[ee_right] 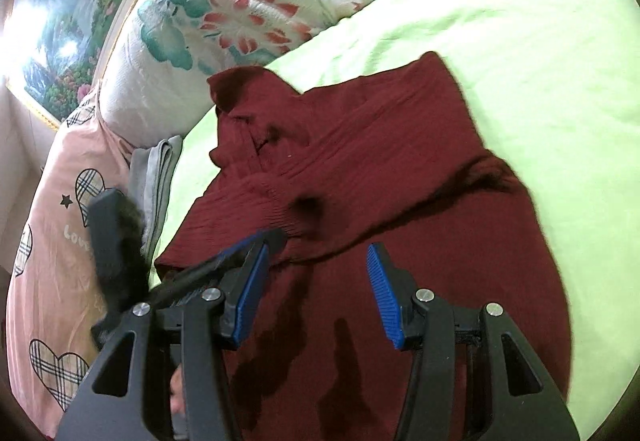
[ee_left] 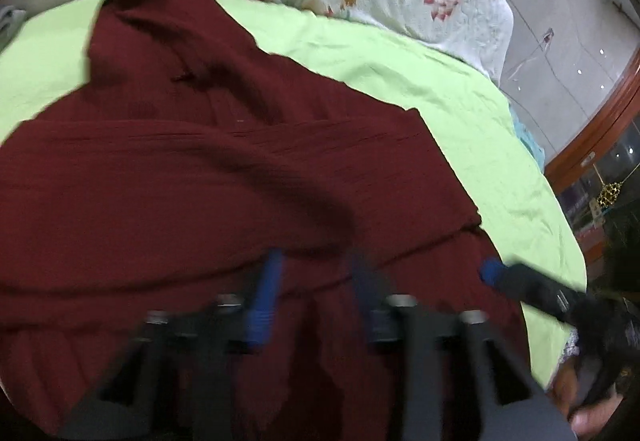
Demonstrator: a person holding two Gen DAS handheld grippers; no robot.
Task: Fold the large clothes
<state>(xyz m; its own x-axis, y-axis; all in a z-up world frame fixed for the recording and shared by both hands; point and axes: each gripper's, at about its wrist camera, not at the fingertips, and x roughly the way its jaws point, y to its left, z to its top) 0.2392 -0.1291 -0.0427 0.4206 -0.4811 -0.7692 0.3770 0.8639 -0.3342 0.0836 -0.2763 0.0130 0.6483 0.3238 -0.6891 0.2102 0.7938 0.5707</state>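
maroon sweater [ee_right: 360, 169] on green sheet [ee_right: 540, 41], floral quilt [ee_right: 224, 1] behind.

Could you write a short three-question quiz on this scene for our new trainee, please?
1. True or false: the right gripper is shut on the sweater.
2. What colour is the sheet under the sweater?
3. The floral quilt lies: A) on the sweater, B) beyond it, C) under the left gripper.

Key: 1 false, its jaws are open. 2 light green. 3 B.

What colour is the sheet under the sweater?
Light green sheet, clearest in the right wrist view.
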